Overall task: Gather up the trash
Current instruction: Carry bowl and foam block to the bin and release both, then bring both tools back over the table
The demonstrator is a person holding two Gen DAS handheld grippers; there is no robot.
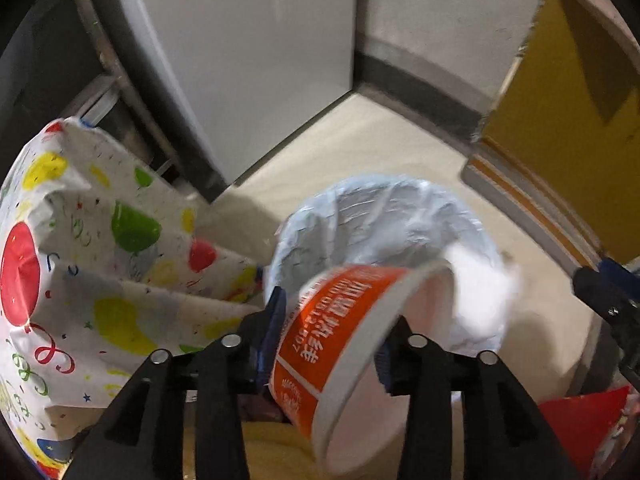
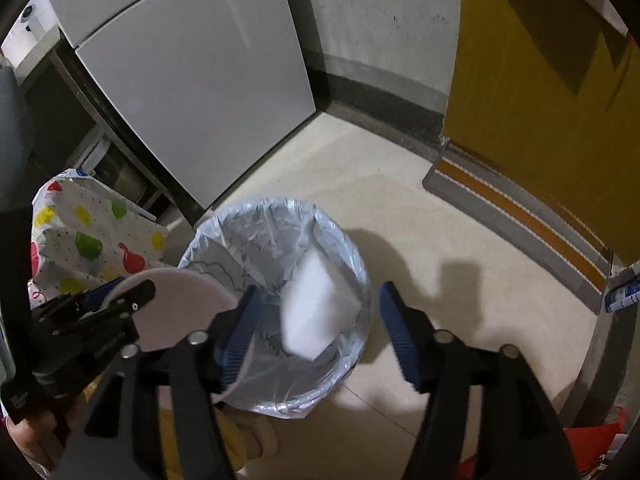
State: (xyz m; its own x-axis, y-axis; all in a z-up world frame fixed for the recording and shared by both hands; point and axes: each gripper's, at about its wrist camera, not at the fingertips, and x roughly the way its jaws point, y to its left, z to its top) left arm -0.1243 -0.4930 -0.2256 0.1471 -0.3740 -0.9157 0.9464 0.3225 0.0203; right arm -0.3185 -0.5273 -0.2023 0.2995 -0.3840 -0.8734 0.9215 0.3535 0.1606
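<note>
An orange-labelled white paper bowl [image 1: 340, 356] lay tilted on its side above a round bin lined with clear plastic [image 2: 352, 264]. A white rectangular block [image 2: 316, 312], blurred, hung over the bin's opening.

A pale beige, smooth floor [image 2: 400, 216] runs back to a grey concrete wall [image 2: 380, 12] with a dark baseboard strip [image 2: 380, 100] along its foot. On the left stands a tall light-grey cabinet with flat doors [image 2: 192, 92], and beside it a dark metal-framed shelf unit [image 2: 80, 132]. On the right a mustard-yellow panel [image 2: 540, 80] rises above a grey mat with orange stripes [image 2: 520, 208]. Hard shadows lie on the floor.
</note>
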